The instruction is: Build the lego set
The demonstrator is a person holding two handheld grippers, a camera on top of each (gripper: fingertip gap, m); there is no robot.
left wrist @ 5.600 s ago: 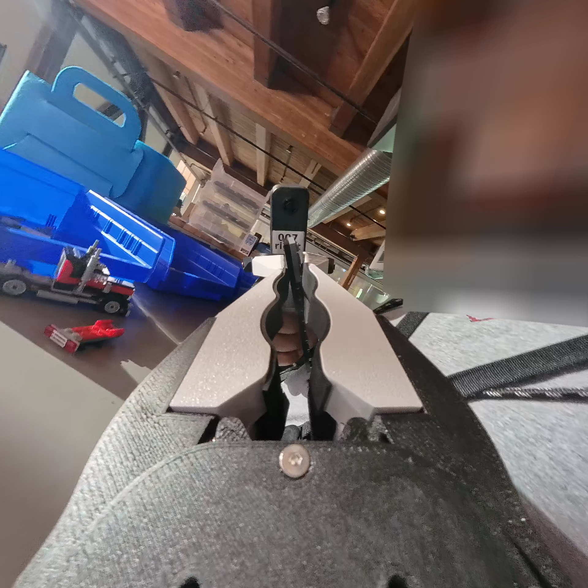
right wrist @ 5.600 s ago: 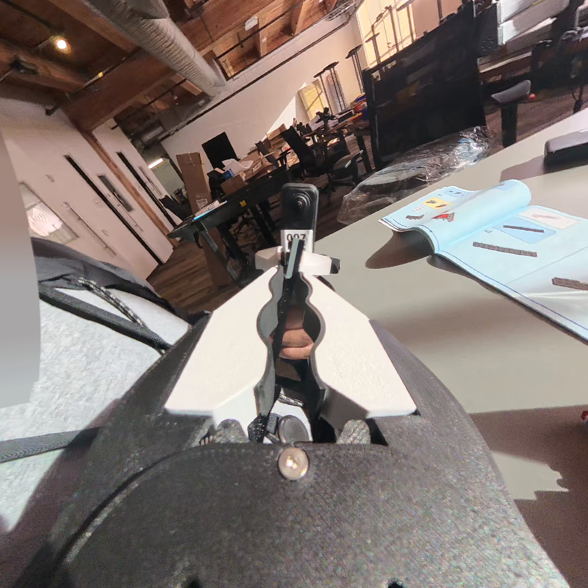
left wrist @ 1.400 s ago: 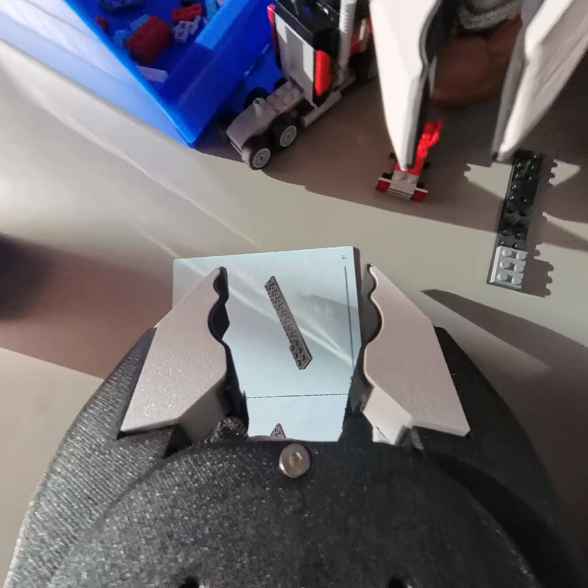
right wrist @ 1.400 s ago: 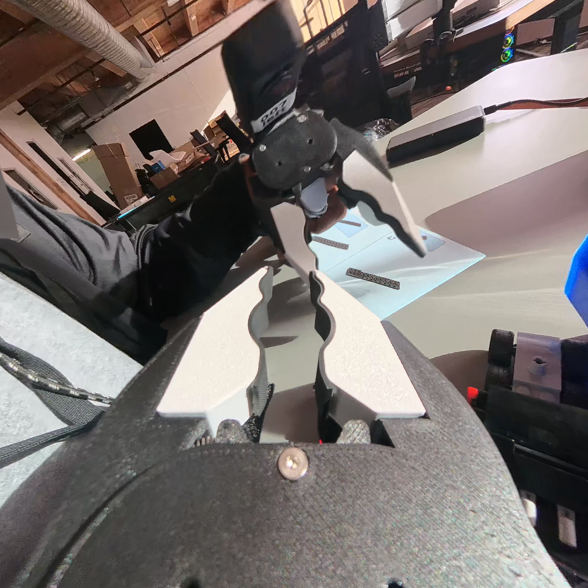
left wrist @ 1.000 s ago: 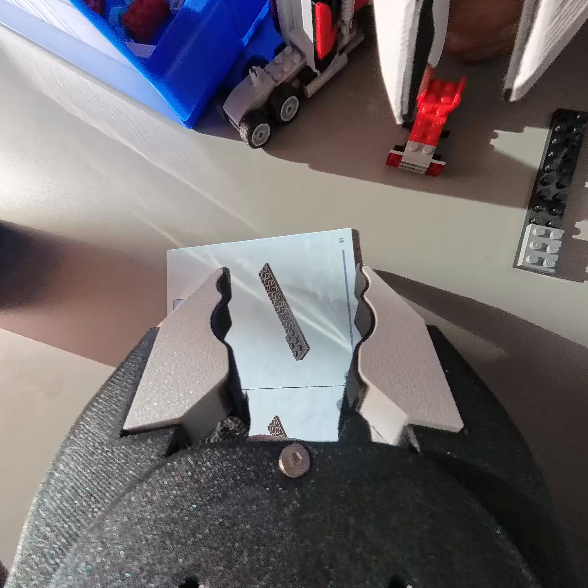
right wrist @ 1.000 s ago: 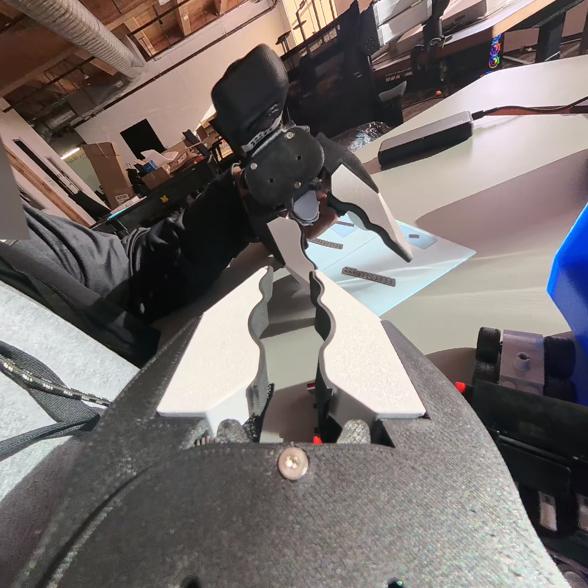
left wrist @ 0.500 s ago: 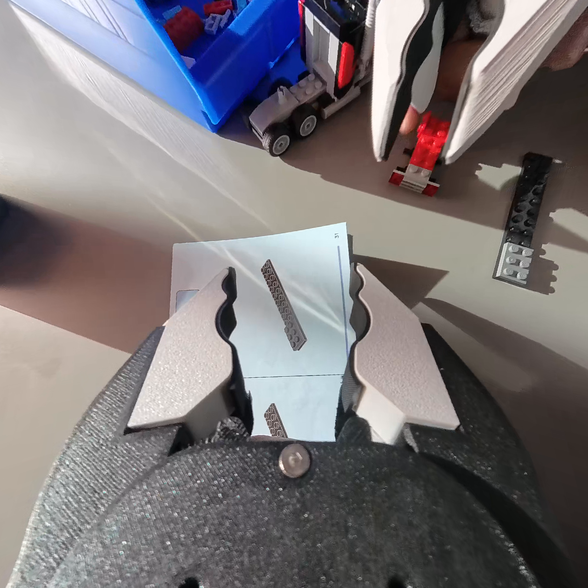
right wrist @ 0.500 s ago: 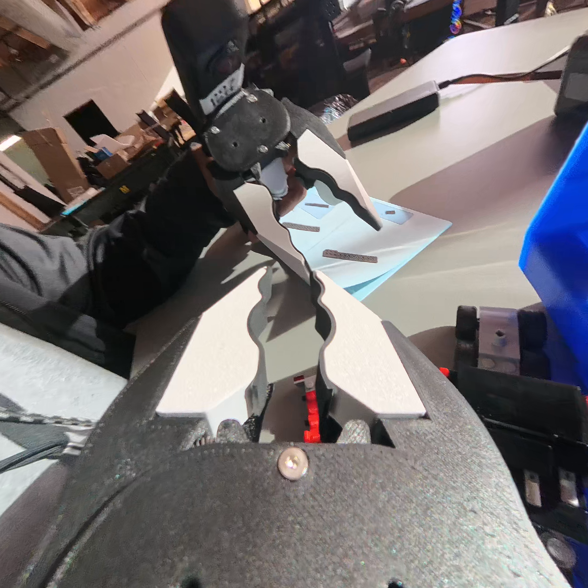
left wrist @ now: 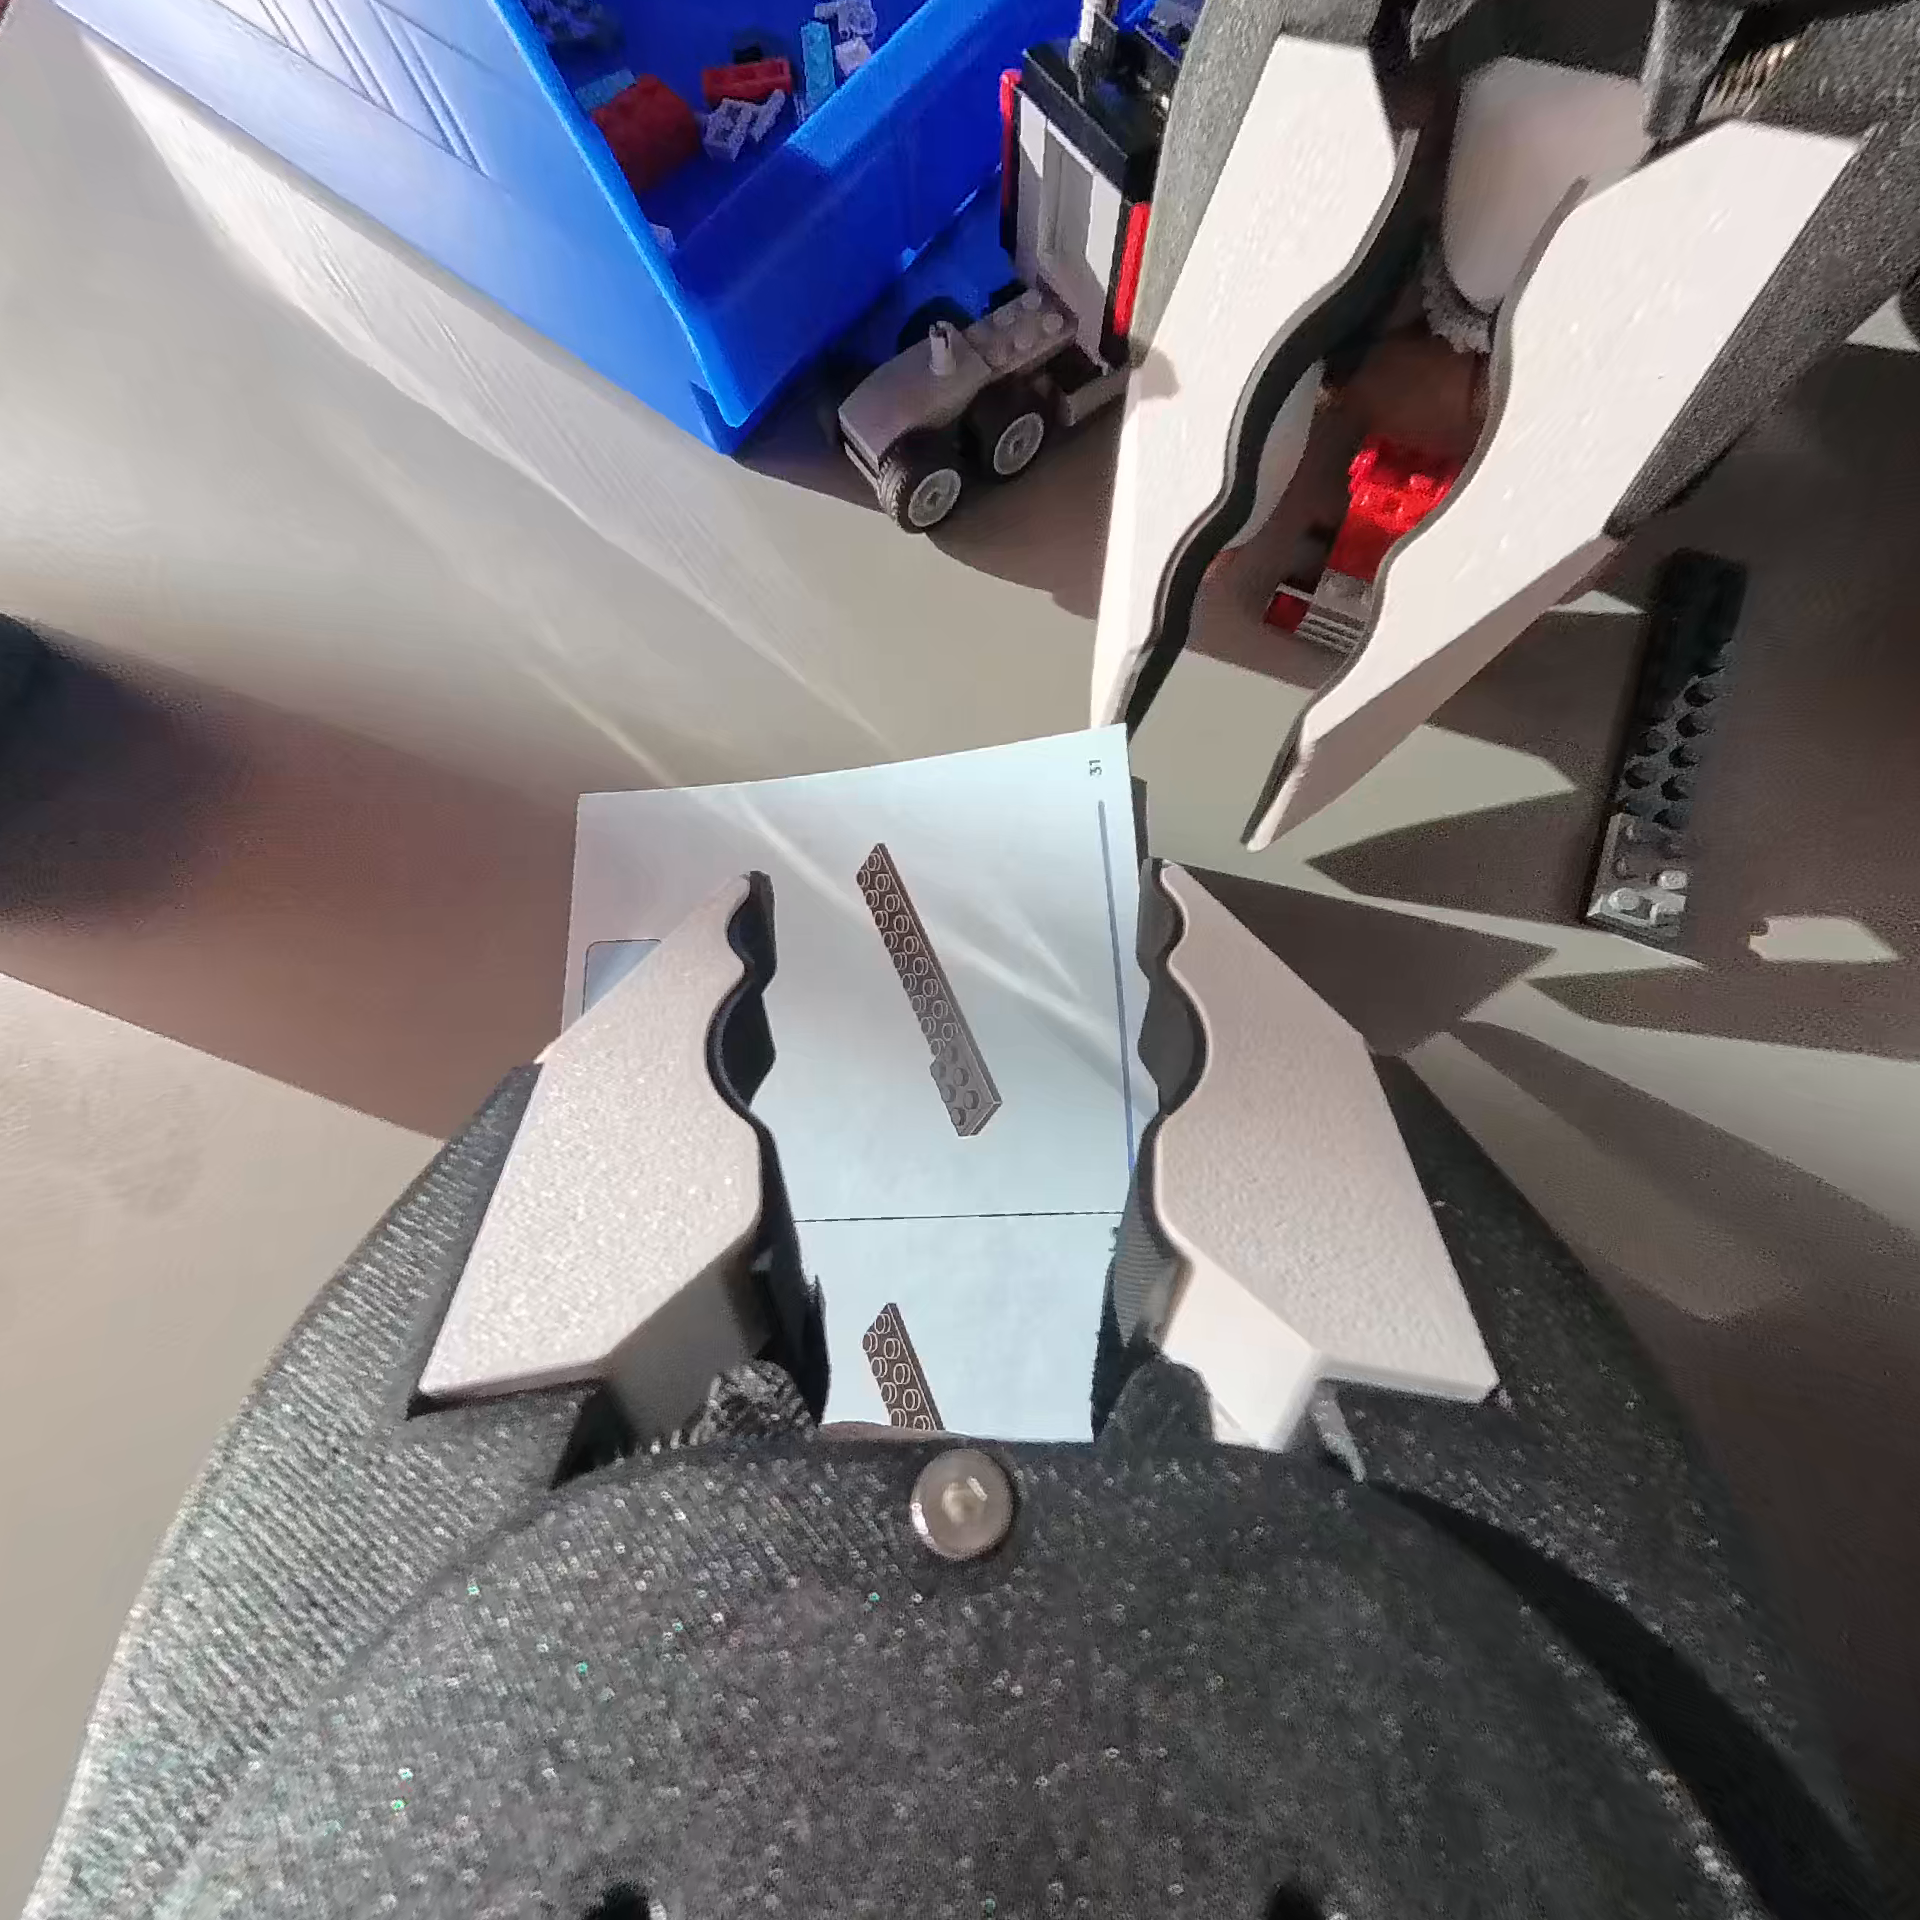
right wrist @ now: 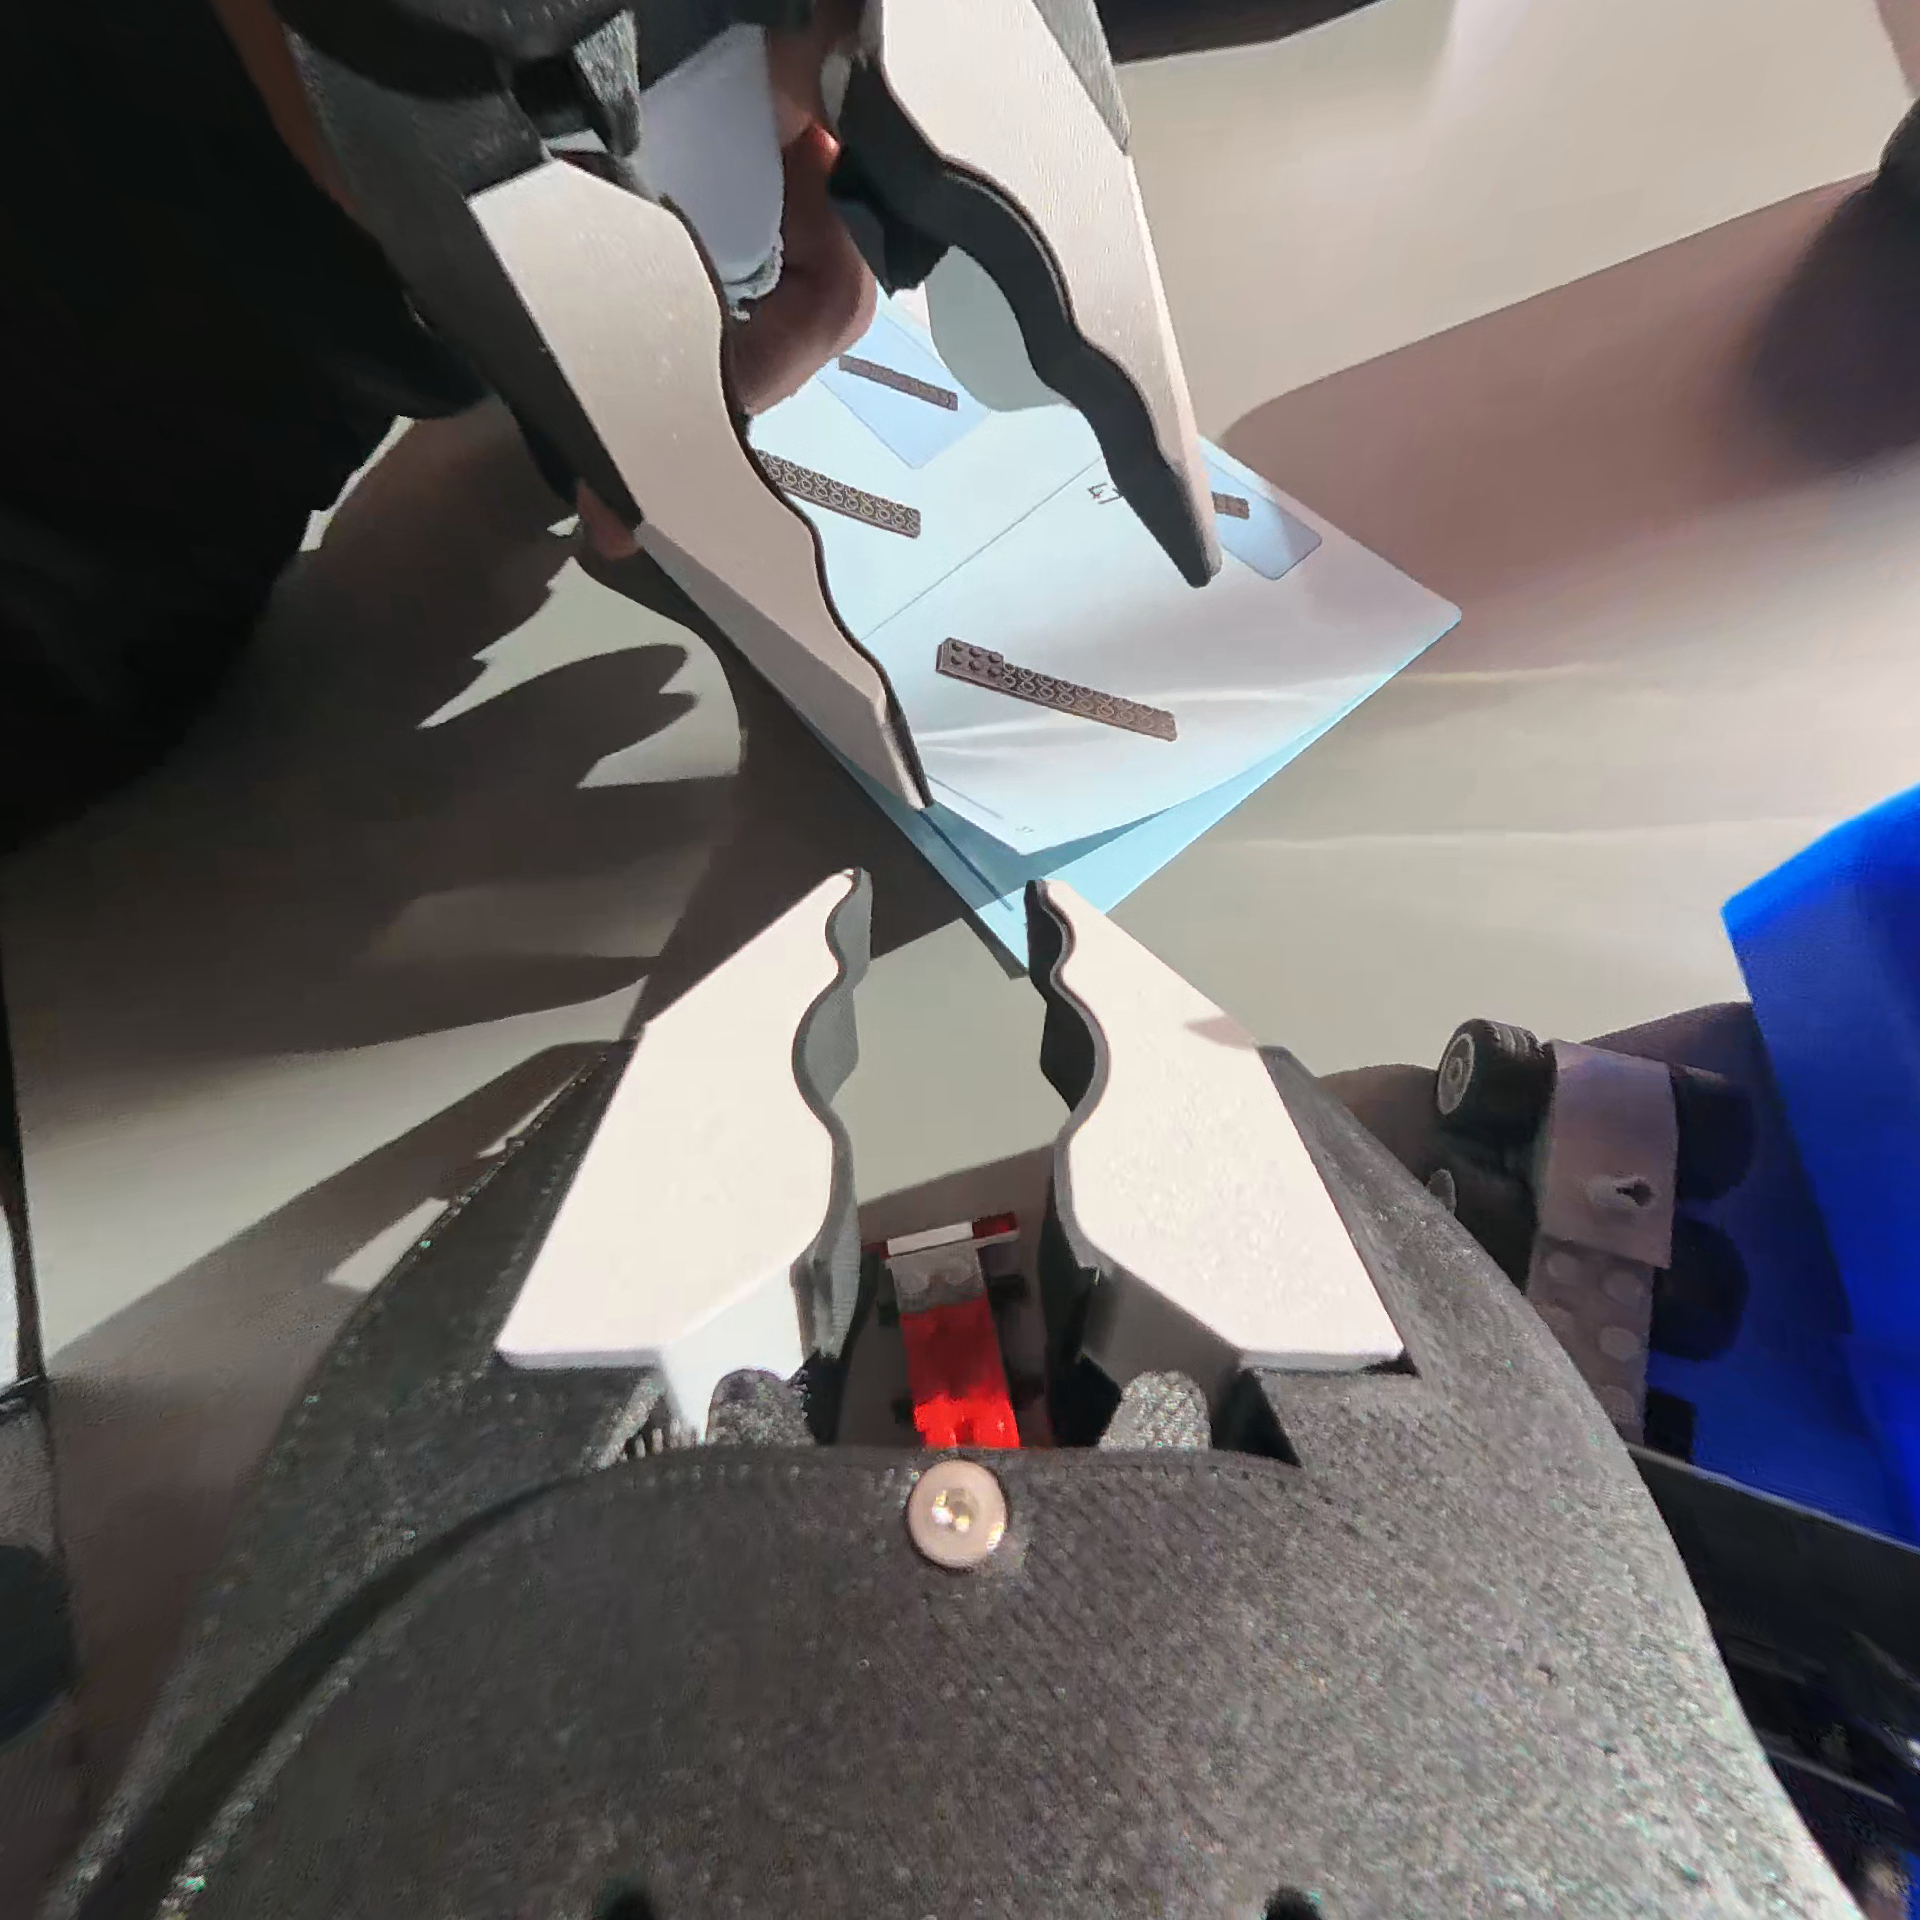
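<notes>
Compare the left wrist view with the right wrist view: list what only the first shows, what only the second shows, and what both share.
Only the left wrist view: loose bricks inside the blue bin and the long black plate with a grey plate on its near end.

Only the right wrist view: the person's dark sleeve behind the left gripper.

Both: the open instruction booklet, the red Lego piece, the grey Lego truck, the table and both open grippers, including the right gripper.
</notes>
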